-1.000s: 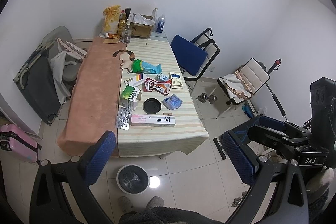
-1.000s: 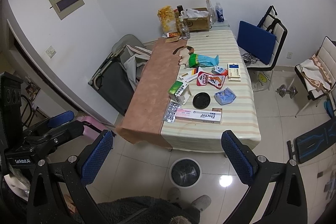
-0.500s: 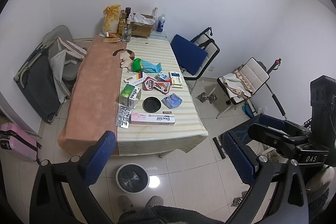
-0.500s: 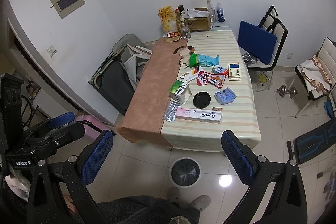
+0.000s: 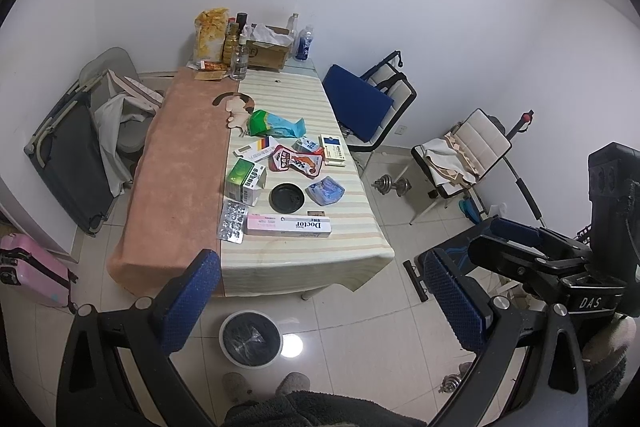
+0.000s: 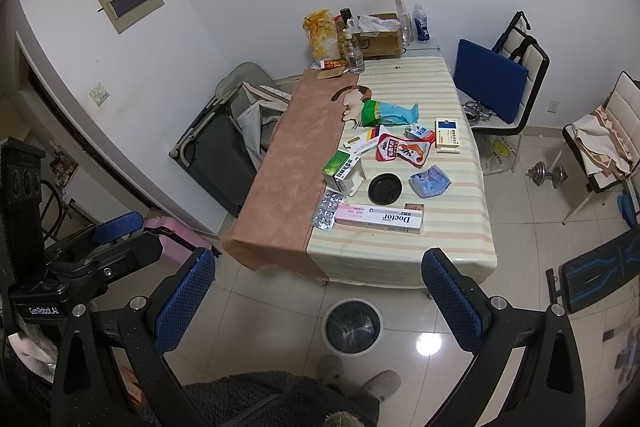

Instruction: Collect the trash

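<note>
Overhead, both tools (image 5: 320, 299) (image 6: 318, 291) agape and empty above littered table (image 5: 304, 251), bin (image 5: 251, 338) on tiled floor (image 5: 360, 327).

A room in a home: a cloth-covered table (image 5: 180, 155) with snack packets, folding chairs (image 5: 376, 99), a pink suitcase (image 5: 28, 275), dumbbells (image 5: 390, 183), a folded cot (image 5: 72, 155), tiled floor, slippered feet (image 5: 264, 385).
</note>
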